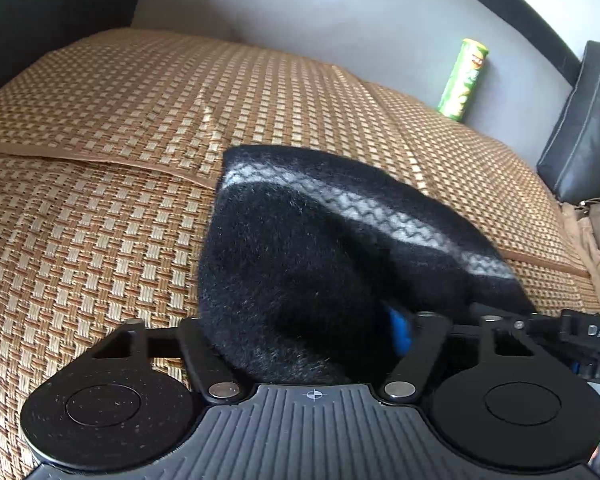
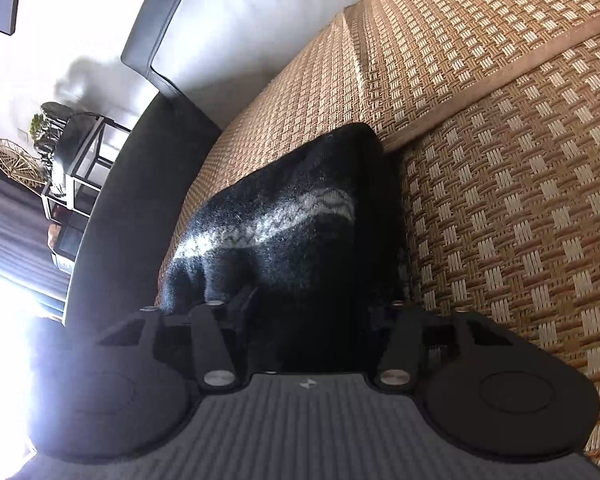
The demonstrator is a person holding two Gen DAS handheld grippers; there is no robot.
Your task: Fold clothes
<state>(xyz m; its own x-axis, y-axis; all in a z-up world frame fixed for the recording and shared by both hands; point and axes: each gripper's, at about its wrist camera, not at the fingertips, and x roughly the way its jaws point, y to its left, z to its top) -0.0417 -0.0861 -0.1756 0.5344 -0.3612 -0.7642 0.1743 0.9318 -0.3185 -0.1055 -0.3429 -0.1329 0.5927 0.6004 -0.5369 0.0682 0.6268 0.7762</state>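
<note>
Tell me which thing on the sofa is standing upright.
The green chip can, standing on end against the grey backrest. The black knit garment lies slumped on the woven mat, and the black cushion leans.

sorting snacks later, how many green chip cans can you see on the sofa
1. The green chip can stands upright at the back of the woven mat, against the grey backrest, beyond the black knit garment. Others may be hidden behind the garment.

I can't see either gripper's fingertips; the black knit garment (image 1: 300, 264) covers them in both views. Window glare whites out my right wrist view's lower left.
</note>
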